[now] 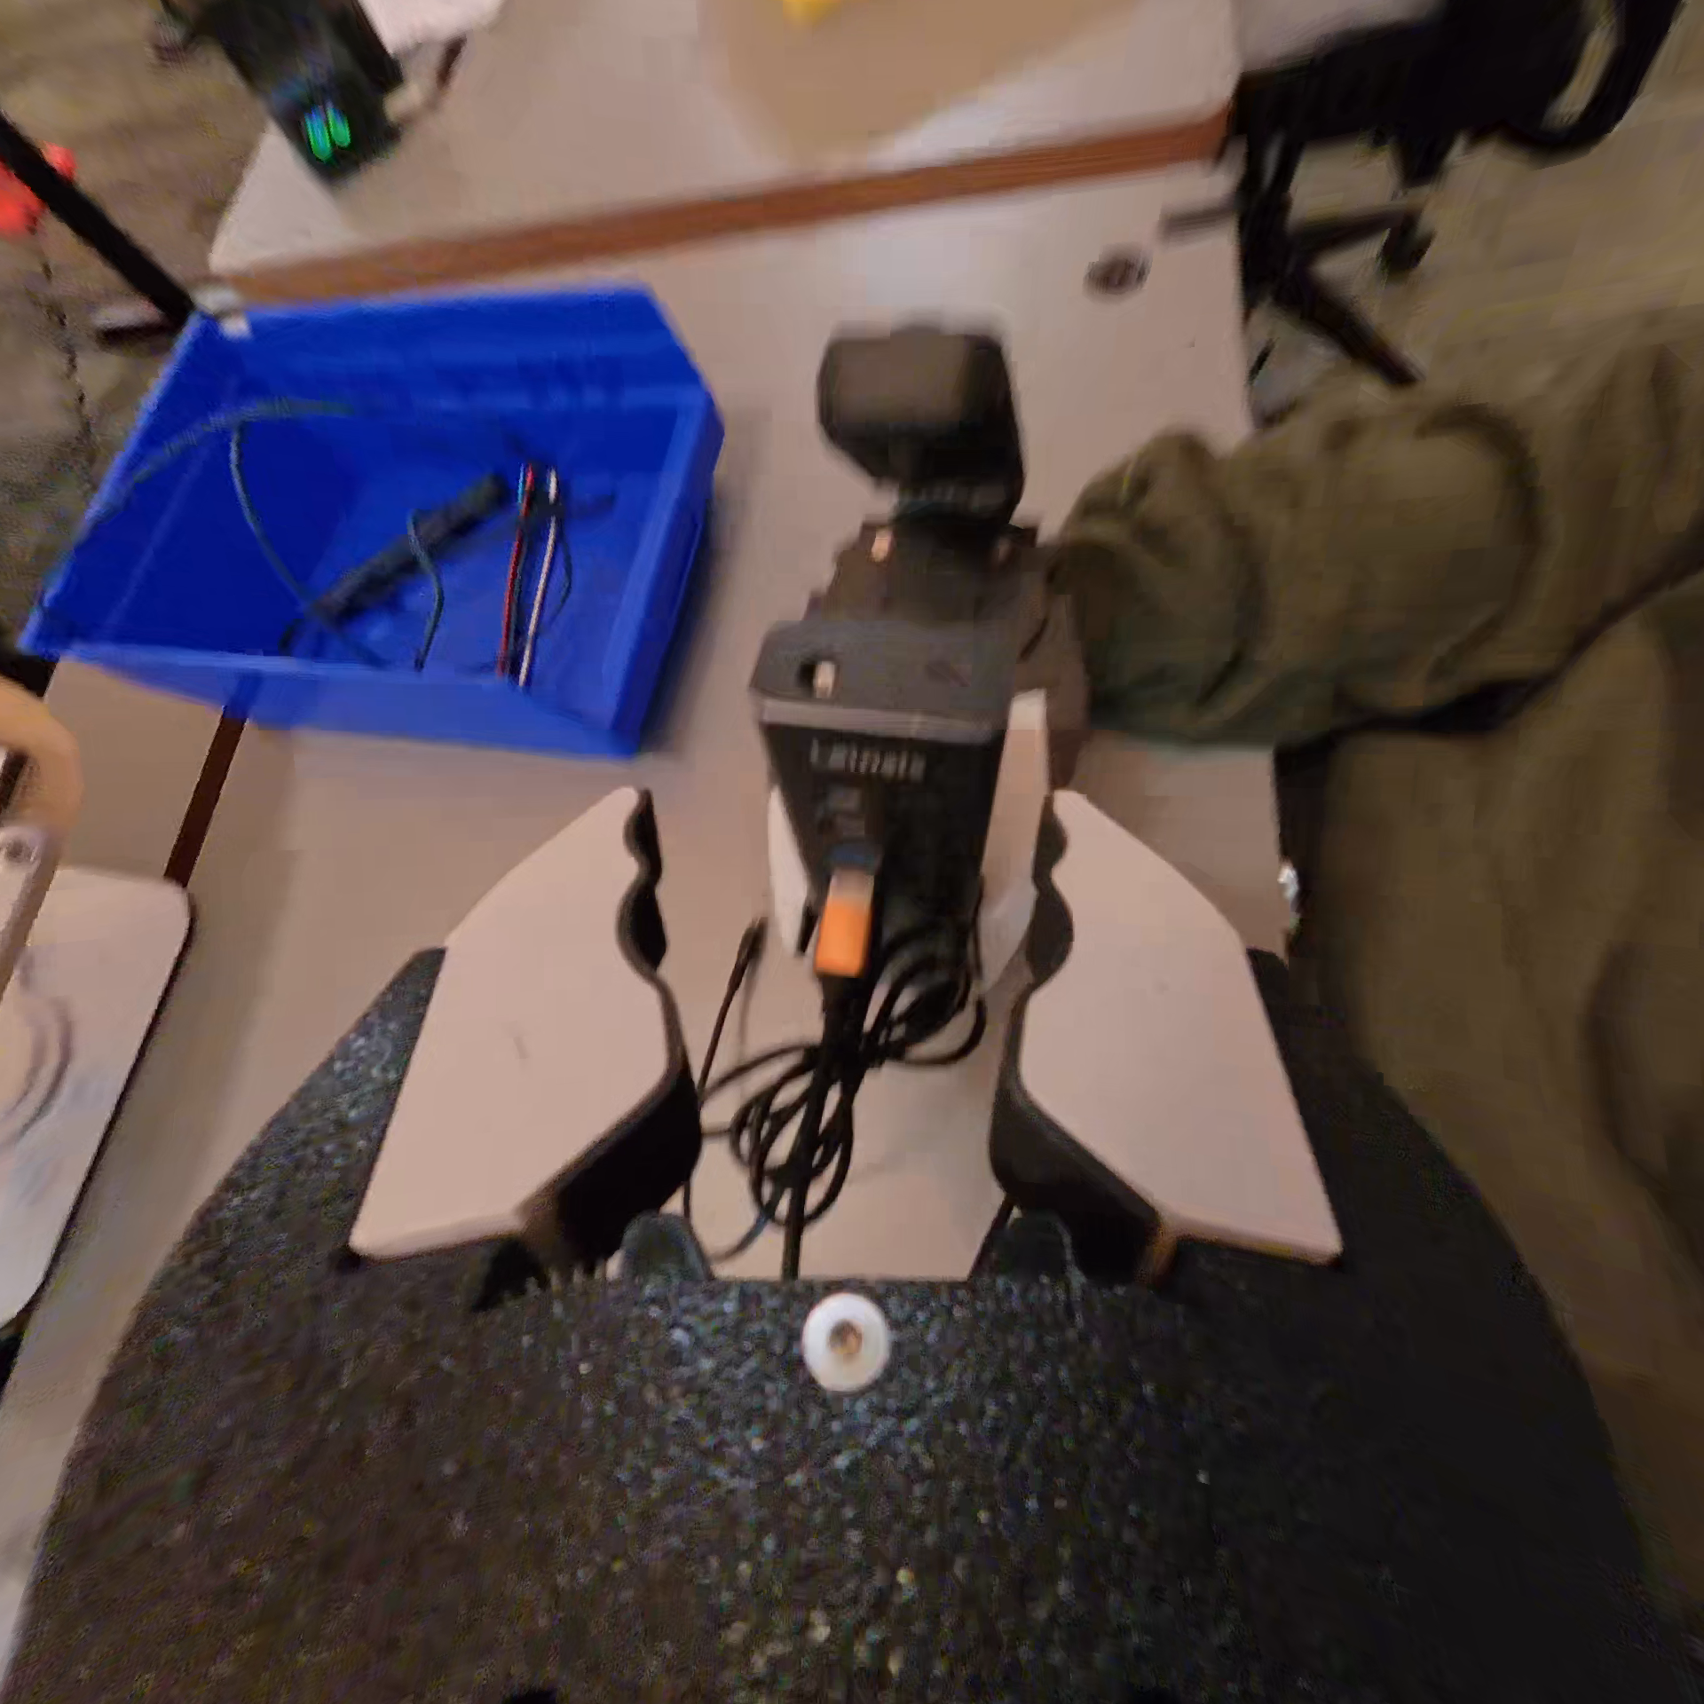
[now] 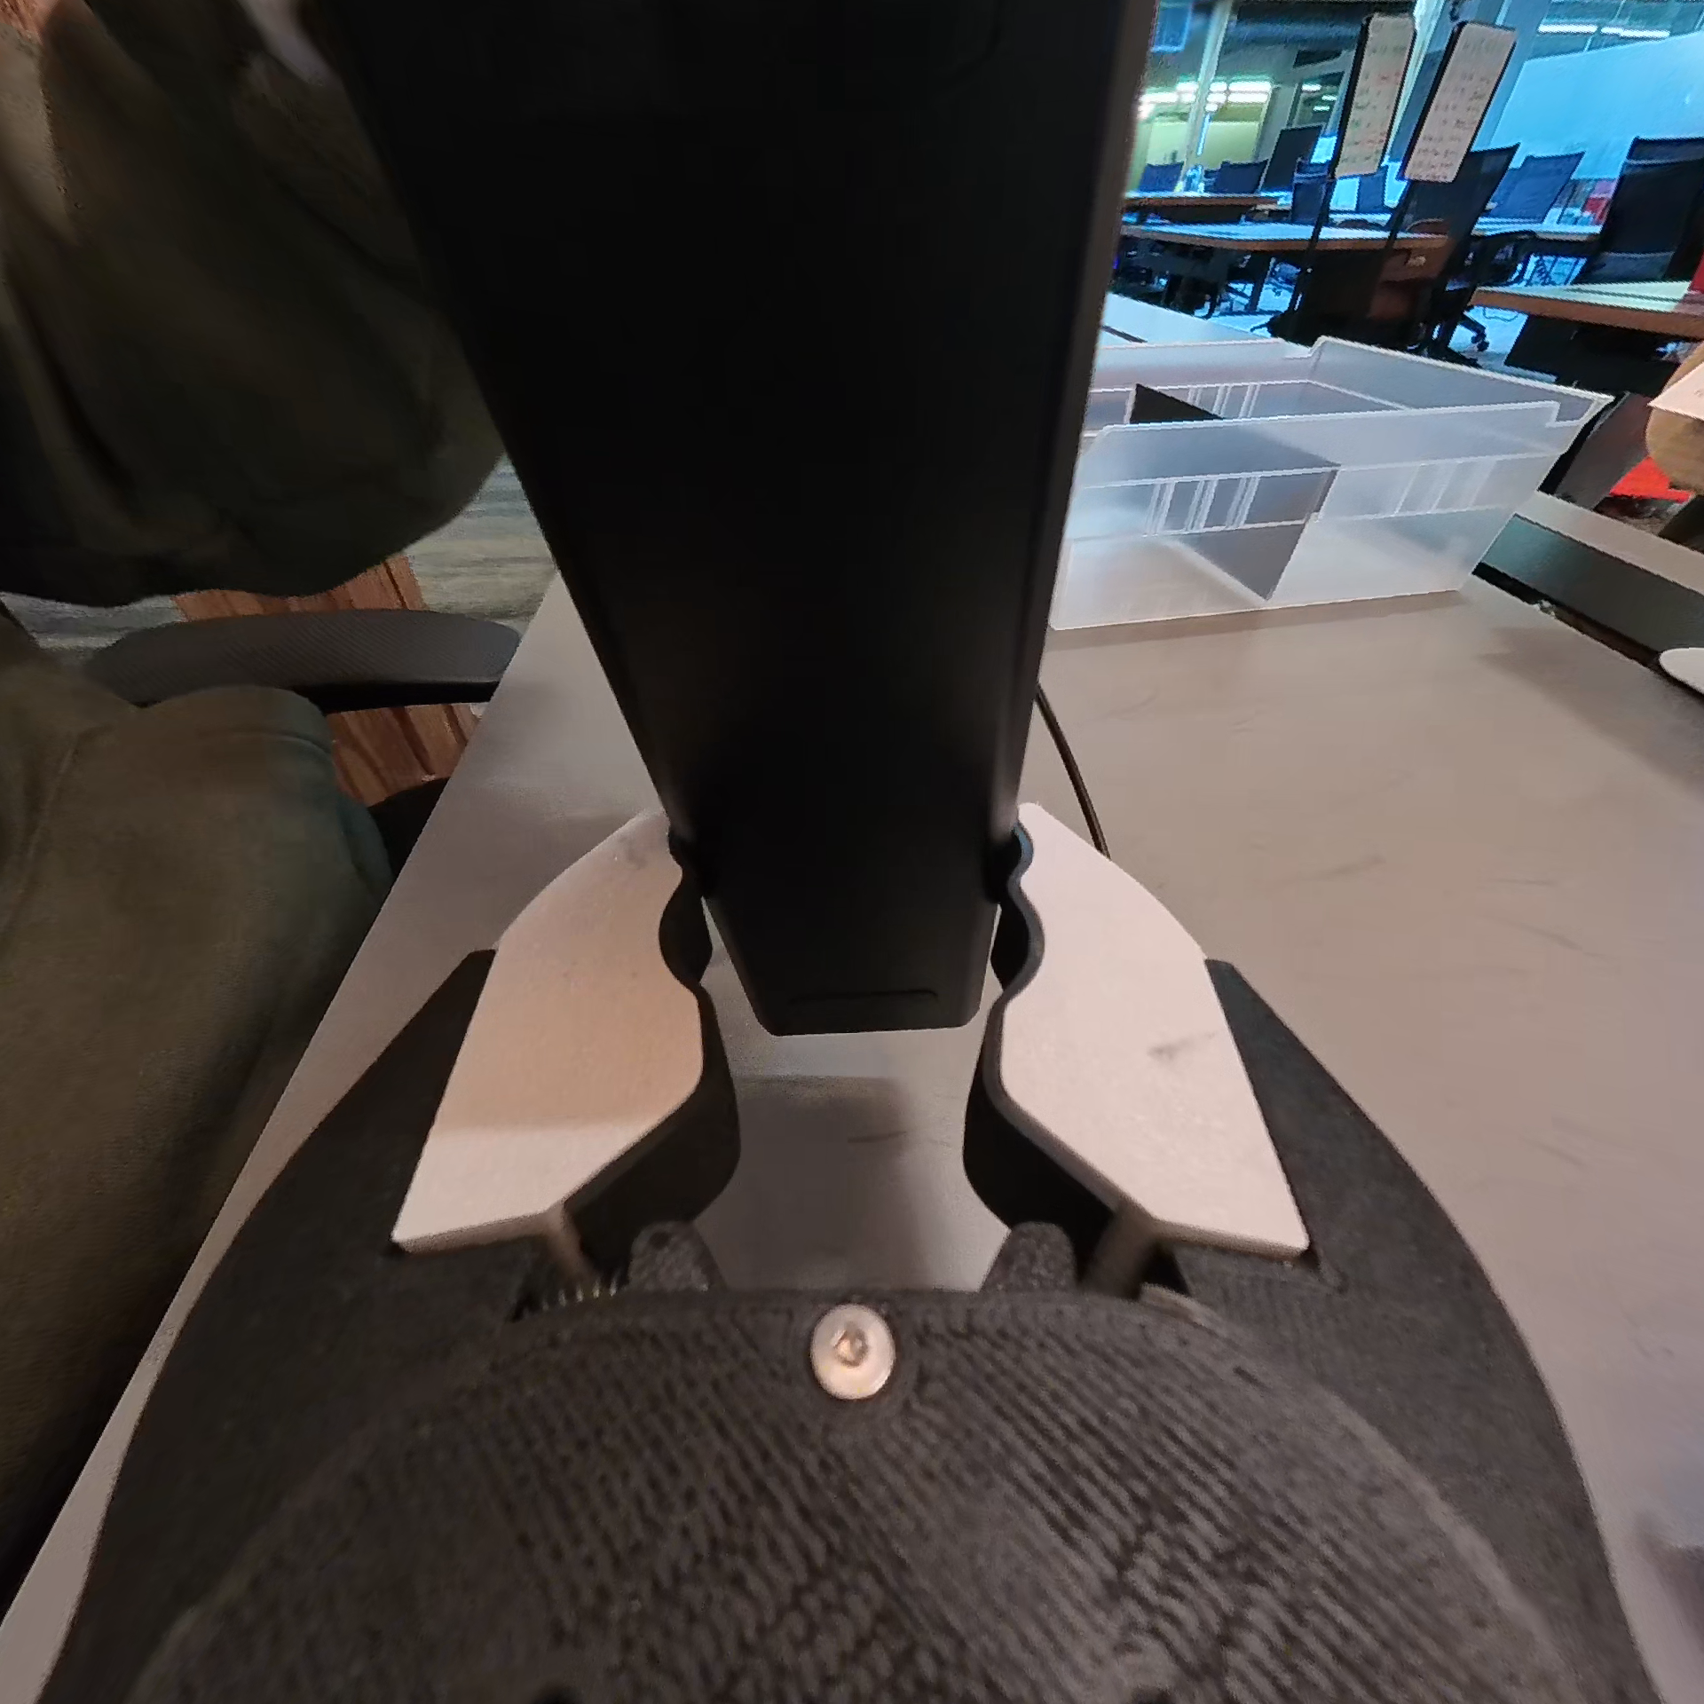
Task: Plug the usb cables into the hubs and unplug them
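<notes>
While the left gripper [image 1: 844, 931] hovered with fingers wide, the orange-plugged usb cable [image 1: 844, 922] sat seated in the black hub [image 1: 885, 765], between and just ahead of its fingertips, long axis running away; right gripper [image 2: 844, 885] clamped the hub's body.

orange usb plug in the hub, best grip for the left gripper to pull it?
Grip the orange plug body across its flat sides, approaching from its cable end. It protrudes from the hub toward the open left gripper, roughly in line; pull straight back.
</notes>
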`<state>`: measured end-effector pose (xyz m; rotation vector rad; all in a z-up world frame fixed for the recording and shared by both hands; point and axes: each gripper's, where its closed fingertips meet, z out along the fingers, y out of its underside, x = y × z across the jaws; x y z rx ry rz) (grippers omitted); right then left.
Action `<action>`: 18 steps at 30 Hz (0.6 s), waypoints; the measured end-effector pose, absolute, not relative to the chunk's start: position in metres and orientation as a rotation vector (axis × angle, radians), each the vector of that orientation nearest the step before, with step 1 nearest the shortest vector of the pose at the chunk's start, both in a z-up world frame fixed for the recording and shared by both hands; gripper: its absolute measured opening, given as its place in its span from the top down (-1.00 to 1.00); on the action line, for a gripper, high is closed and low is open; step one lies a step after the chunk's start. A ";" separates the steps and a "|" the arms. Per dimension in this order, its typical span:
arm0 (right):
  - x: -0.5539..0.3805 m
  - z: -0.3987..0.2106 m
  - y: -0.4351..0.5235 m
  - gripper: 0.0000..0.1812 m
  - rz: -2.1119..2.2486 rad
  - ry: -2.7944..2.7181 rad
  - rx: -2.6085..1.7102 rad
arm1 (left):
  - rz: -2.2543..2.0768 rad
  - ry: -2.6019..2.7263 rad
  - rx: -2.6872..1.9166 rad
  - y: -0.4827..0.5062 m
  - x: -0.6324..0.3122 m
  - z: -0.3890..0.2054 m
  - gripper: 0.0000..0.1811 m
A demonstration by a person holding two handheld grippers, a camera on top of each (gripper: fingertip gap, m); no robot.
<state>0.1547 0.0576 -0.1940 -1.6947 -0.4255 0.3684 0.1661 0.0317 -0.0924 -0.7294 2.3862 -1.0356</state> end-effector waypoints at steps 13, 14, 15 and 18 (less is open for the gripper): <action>0.162 -0.185 0.054 0.34 0.399 -0.374 -1.635 | -0.959 2.566 -0.700 0.013 0.185 -0.102 0.35; 0.162 -0.182 0.052 0.34 0.398 -0.370 -1.615 | -0.950 2.581 -0.705 0.015 0.185 -0.104 0.35; 0.164 -0.180 0.051 0.34 0.396 -0.357 -1.594 | -0.933 2.588 -0.714 0.016 0.185 -0.106 0.35; 0.170 -0.176 0.050 0.33 0.401 -0.316 -1.568 | -0.887 2.583 -0.717 0.017 0.188 -0.114 0.35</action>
